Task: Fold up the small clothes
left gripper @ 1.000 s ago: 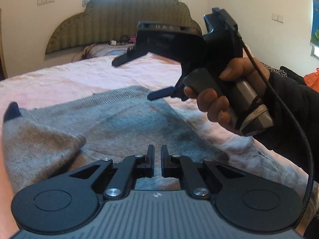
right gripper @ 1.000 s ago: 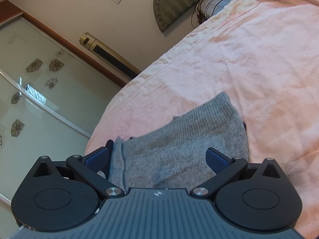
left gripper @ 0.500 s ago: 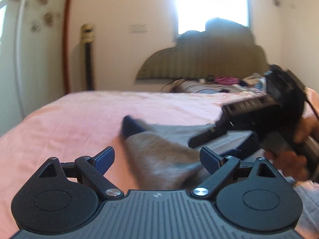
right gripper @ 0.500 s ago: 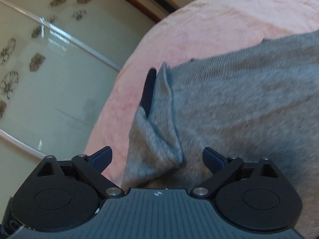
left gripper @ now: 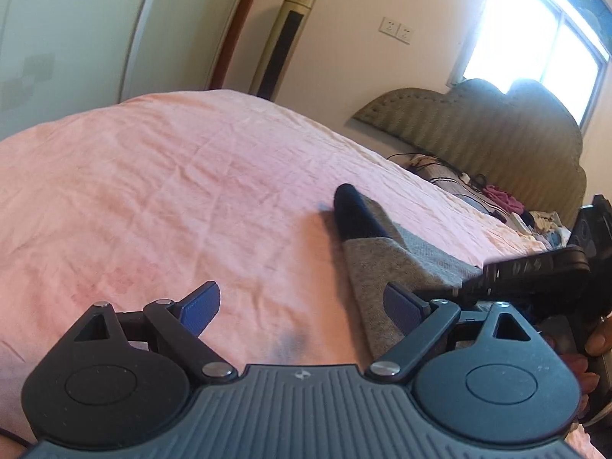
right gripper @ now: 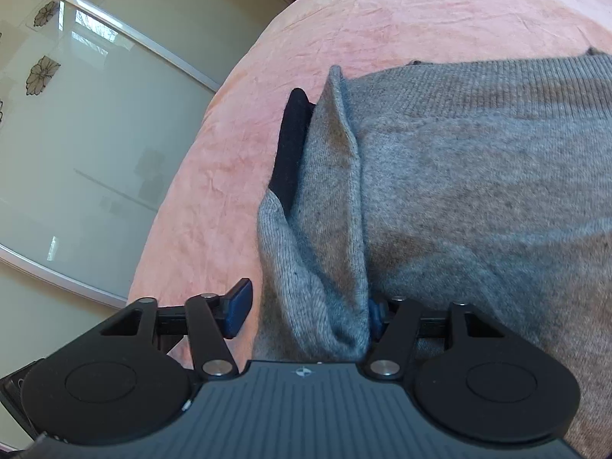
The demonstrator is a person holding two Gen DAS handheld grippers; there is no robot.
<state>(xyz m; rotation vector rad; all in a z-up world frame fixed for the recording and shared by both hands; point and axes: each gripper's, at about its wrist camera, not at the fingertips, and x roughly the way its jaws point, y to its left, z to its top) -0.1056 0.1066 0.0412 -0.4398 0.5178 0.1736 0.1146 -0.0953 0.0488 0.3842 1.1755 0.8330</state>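
Grey sweater (right gripper: 478,176) fold between closing right hand-held gripper (right gripper: 306,311).

Daylight scene, bright overall. Left wrist view: window (left gripper: 543,34) at upper right blown out to white glare, haze spilling over headboard (left gripper: 493,130). Pink bedsheet (left gripper: 160,191) evenly lit, creases sharp. Right wrist view: pale reflections on glossy wardrobe door (right gripper: 95,122), soft shadow in folds of grey knit (right gripper: 478,176). Strong fisheye bending, dark corners. No motion blur.
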